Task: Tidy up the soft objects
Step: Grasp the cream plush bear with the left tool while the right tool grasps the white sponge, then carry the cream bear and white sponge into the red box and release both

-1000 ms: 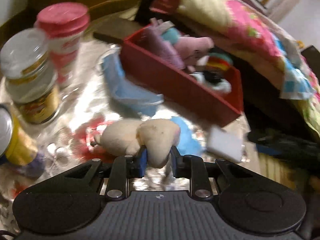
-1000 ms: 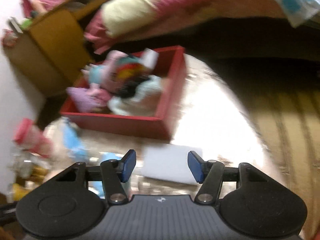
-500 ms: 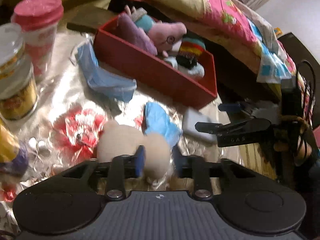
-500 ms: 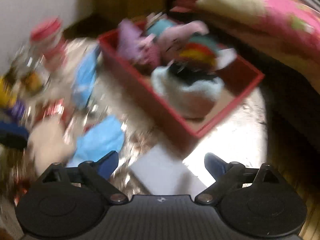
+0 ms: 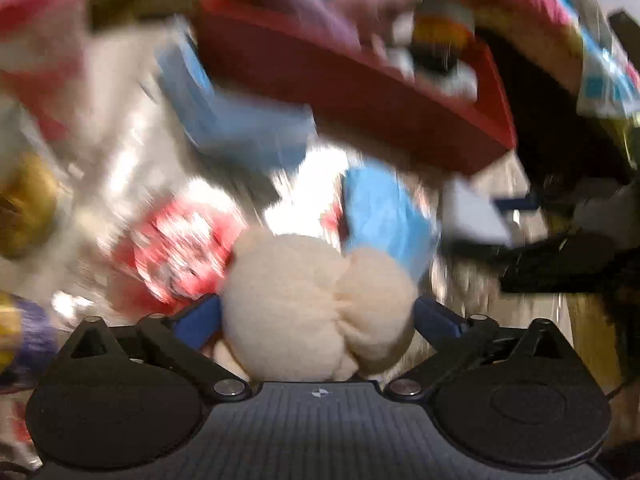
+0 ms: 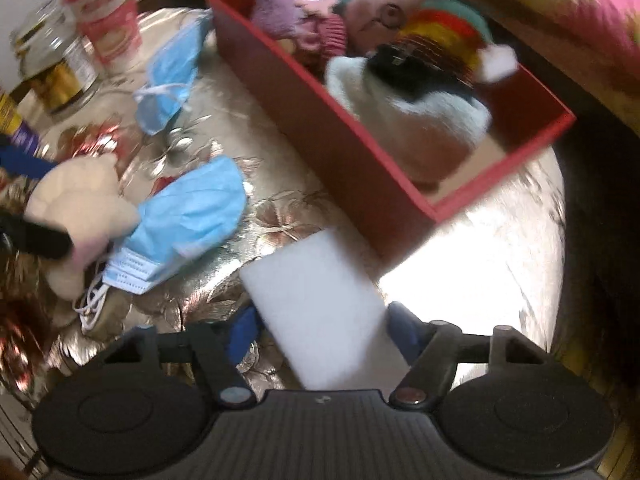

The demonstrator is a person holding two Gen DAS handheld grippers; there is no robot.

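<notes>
Soft objects are half sorted: the red rectangular box at the far side of the desk already holds a pile of plush toys, while others lie loose on the shiny gold patterned cloth. Nearest the box lies a white rectangular foam sponge, flat on the desk just in front of the box's near corner. To its left sit a crumpled blue face mask and, touching that mask, a cream plush bear; a second blue mask lies farther off by the box's left end.

Both pickups look to be in hand at once. The left hand-held gripper has just been opening and stands wide, its blue pads either side of the bear without squeezing it. The right hand-held gripper has just been closing around the sponge, its blue pads at the sponge's two long edges; whether they press yet I cannot tell for sure.

Next, I judge, each gripper must close firmly, lift and carry across to the box. The box's near wall needs clearing, and the mask under the bear may drag along. A glass jar and a pink-lidded cup stand far left, out of the way.
</notes>
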